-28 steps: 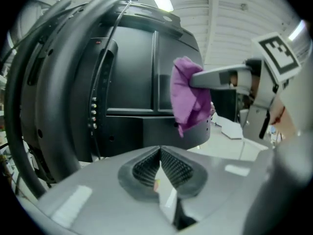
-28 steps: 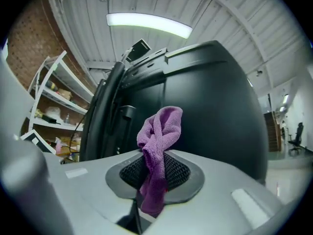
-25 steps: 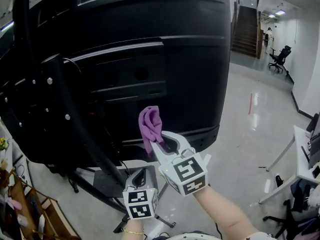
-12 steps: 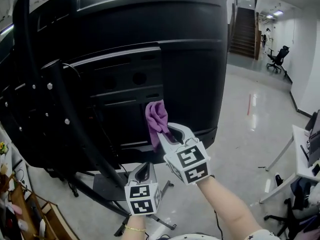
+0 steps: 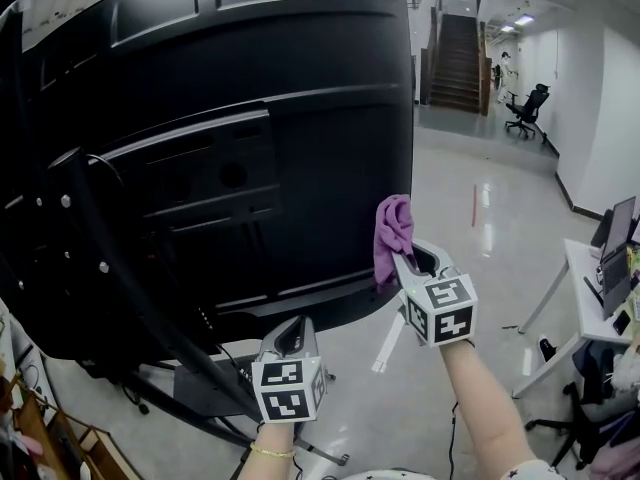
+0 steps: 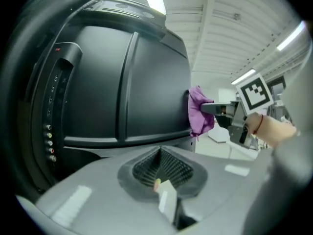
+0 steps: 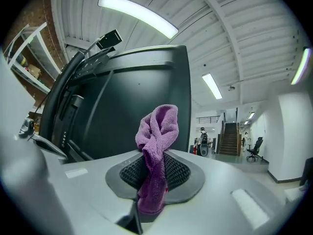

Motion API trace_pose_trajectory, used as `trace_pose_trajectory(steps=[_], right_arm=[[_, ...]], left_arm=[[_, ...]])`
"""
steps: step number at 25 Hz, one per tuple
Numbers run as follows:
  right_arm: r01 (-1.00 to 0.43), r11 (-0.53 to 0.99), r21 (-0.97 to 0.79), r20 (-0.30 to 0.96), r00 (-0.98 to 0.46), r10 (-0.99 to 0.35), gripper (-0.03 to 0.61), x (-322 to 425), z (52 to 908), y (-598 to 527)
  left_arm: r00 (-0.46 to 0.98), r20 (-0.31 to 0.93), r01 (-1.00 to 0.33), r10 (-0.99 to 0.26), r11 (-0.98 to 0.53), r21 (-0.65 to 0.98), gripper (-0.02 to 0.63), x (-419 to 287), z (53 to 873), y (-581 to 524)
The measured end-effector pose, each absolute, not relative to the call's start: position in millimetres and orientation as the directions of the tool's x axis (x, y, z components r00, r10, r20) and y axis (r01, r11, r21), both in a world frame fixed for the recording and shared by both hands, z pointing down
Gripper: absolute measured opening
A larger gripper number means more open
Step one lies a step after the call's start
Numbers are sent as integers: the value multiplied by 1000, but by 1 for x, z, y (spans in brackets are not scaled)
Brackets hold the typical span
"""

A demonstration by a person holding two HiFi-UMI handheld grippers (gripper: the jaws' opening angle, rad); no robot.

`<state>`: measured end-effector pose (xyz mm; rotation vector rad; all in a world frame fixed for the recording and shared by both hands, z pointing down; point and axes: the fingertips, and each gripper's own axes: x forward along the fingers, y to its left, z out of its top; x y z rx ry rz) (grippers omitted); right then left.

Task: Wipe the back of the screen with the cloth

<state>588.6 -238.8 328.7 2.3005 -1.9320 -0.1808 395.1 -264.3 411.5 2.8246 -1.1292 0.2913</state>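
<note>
The big black back of the screen [image 5: 230, 138] fills the head view on a wheeled stand. My right gripper [image 5: 406, 264] is shut on a purple cloth [image 5: 391, 233], which it presses against the screen's lower right edge. In the right gripper view the cloth [image 7: 157, 146] stands bunched up between the jaws in front of the dark panel [image 7: 132, 111]. My left gripper [image 5: 291, 338] hangs low under the screen's bottom edge, shut with nothing in it. The left gripper view looks up along the screen's back [image 6: 122, 87] and catches the cloth [image 6: 199, 110] at its edge.
The stand's black arms and cables [image 5: 120, 268] cross the left of the screen's back, its base [image 5: 215, 388] on the shiny floor. A white desk [image 5: 600, 288] stands at the right. A staircase [image 5: 455, 63] and an office chair [image 5: 525, 108] are far off.
My right gripper has carried the cloth rightwards along the lower part of the screen's back, from the middle to the right edge. The left gripper has stayed low.
</note>
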Motion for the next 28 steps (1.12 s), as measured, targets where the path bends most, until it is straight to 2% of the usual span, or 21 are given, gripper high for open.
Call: trace_pose_trajectory(steps=[5, 8, 13, 18, 23, 28], right_arm=[[-967, -191, 168, -17, 191, -981, 69, 604, 313, -223], [-979, -123, 165, -73, 112, -991, 69, 579, 273, -221], [-962, -2, 275, -160, -44, -986, 69, 512, 192, -251], [-943, 67, 326, -196, -136, -971, 69, 463, 141, -280], [-934, 25, 355, -177, -94, -980, 69, 473, 131, -288], [-936, -91, 339, -174, 32, -984, 69, 540, 135, -267]], left_arm=[[712, 205, -685, -672, -728, -8, 8, 401, 396, -265], [712, 194, -688, -675, -726, 0, 8, 402, 381, -270], [714, 181, -687, -676, -727, -7, 8, 404, 351, -281], [694, 155, -707, -703, -706, -39, 8, 400, 323, -290], [687, 143, -714, -713, -698, -48, 8, 394, 309, -295], [694, 146, -707, -705, -706, -45, 8, 395, 306, -297]])
